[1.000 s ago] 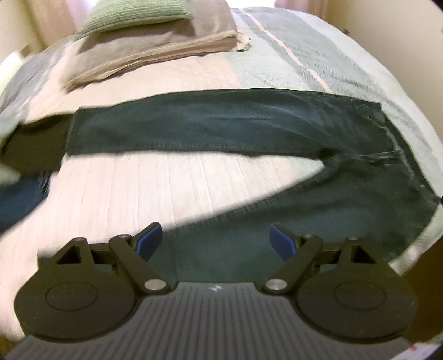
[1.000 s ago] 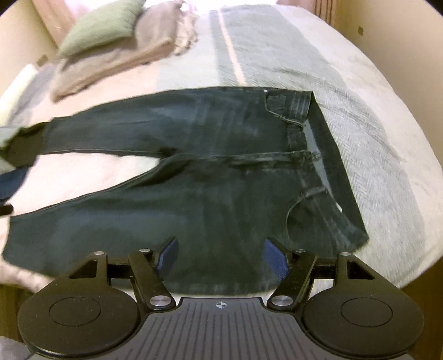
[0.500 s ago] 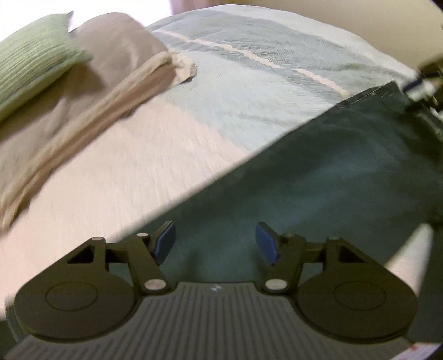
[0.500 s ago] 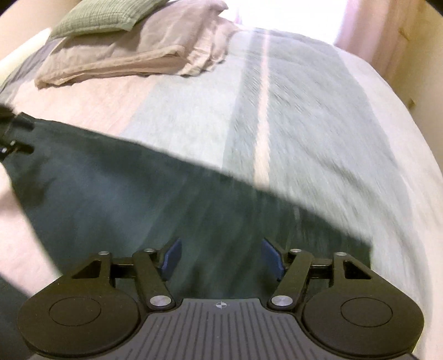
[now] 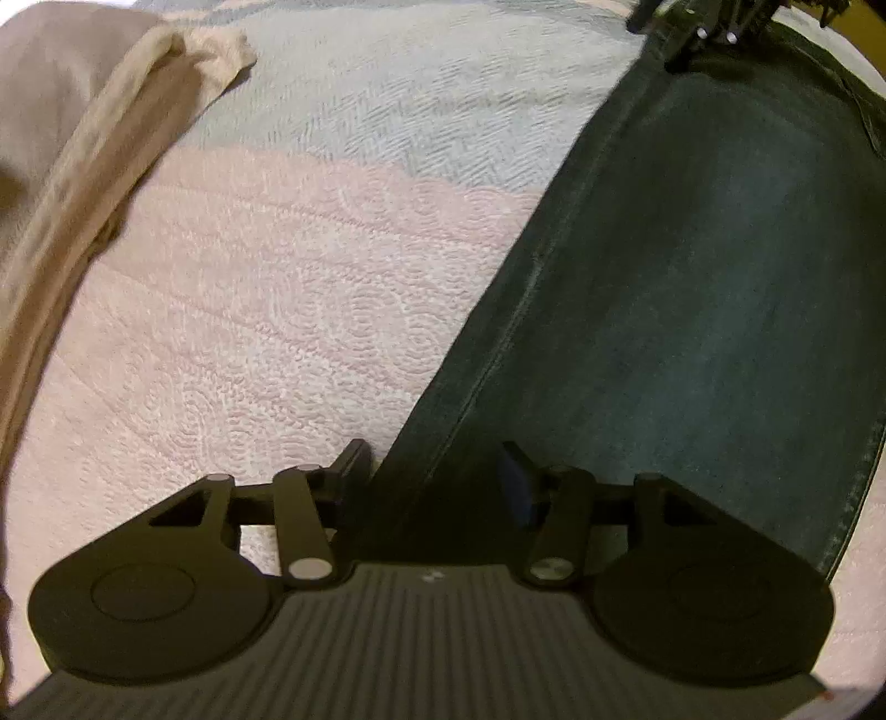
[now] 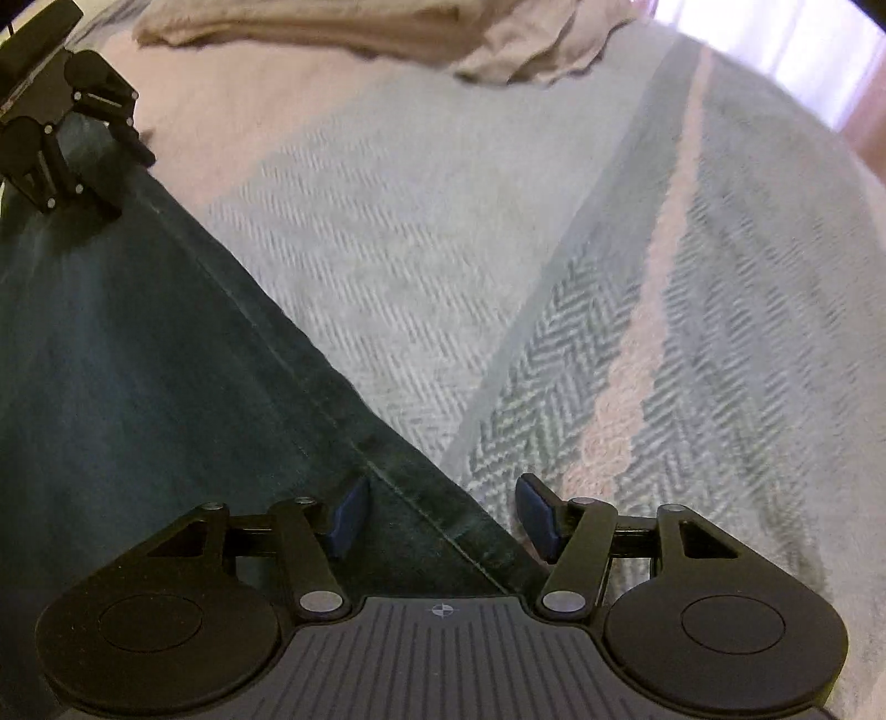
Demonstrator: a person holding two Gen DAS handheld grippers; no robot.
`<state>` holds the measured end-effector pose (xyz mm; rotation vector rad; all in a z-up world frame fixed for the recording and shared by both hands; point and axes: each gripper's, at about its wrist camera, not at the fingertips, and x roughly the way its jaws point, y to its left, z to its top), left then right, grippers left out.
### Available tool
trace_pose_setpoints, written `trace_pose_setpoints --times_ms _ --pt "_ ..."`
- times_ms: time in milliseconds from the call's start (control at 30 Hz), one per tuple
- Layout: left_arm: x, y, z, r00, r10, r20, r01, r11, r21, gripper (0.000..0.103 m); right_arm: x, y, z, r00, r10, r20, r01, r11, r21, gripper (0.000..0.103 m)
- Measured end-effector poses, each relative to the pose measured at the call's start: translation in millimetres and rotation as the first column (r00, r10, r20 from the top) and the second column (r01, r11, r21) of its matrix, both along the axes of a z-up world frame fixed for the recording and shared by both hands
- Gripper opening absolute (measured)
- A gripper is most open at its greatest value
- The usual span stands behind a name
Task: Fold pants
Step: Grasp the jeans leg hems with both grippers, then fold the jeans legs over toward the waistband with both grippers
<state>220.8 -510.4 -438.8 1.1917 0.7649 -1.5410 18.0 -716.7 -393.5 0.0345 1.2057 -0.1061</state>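
Writing: we find no brand, label or readable text on anything; the gripper bodies carry only a small round crosshair mark.
Pants [image 5: 692, 288]: our landmark. We see dark denim lying flat on the bed cover [image 5: 266, 310], its stitched side seam running diagonally through both wrist views.
Left gripper [image 5: 434, 482]: we point it steeply down over the pants' seam edge. Its jaws are closing, part open, with the seam between them; the left finger sits over the pink cover just beside the pants, the right finger over the denim. We cannot see the pads pressing on the cloth.
Right gripper [image 6: 443, 512]: we also tilt it steeply down at the same edge of the pants, further along. Its jaws stand part open astride the seam, the left finger over denim, the right finger over the herringbone cover; we see no pinch.
Each other: in each view we see the other gripper at the far end of the pants.
Pillows [image 6: 387, 33]: beige, beyond the pants, well apart.
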Motion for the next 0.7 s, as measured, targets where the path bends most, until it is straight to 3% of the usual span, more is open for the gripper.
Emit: trace_pose_setpoints --times_ms 33,100,133,167,200,300,400,467,567,633,700 --pt "3 -2 -1 1.000 0.012 -0.006 -0.012 1.000 0.002 0.042 0 -3 -3 1.000 0.001 -0.009 -0.001 1.000 0.017 0.054" --pt "8 -5 -2 0.998 0.054 -0.019 -0.054 0.999 0.004 0.026 -2 -7 -6 1.000 0.002 -0.012 -0.001 0.998 0.055 0.034" --pt "8 -4 -3 0.997 0.068 -0.032 -0.068 0.998 0.008 0.020 -3 -7 -6 1.000 0.001 -0.012 -0.001 0.998 0.069 0.013" --pt "5 -2 -4 0.996 0.072 -0.046 -0.071 0.997 0.010 0.009 -5 -5 -5 1.000 0.007 -0.011 -0.006 0.998 0.064 0.004" --pt "-1 1 -3 0.997 0.080 -0.018 -0.080 0.997 -0.004 0.006 -5 -1 -3 1.000 0.020 -0.011 -0.019 0.999 0.051 0.001" --pt "-25 16 7 0.990 0.112 0.083 -0.105 0.991 -0.086 0.003 -25 21 11 0.997 0.065 0.036 -0.063 0.996 -0.058 0.000" --pt "-55 50 42 0.964 0.227 0.139 -0.192 0.954 -0.229 0.003 -60 49 43 0.985 0.044 0.164 -0.019 0.988 -0.154 0.000" --pt "-87 83 72 0.929 0.327 0.173 -0.256 0.906 -0.336 0.004 -88 76 66 0.970 0.057 0.238 -0.003 0.976 -0.218 0.000" --pt "-150 141 108 0.875 0.439 0.204 -0.325 0.845 -0.424 0.004 -140 140 98 0.945 0.133 0.300 -0.017 0.933 -0.361 0.000" --pt "-194 180 121 0.836 0.511 0.200 -0.386 0.807 -0.446 0.004 -181 191 115 0.932 0.179 0.316 -0.025 0.900 -0.434 0.000" --pt "-238 223 127 0.797 0.576 0.181 -0.456 0.771 -0.444 0.003 -219 235 127 0.923 0.185 0.336 -0.019 0.897 -0.441 0.000"
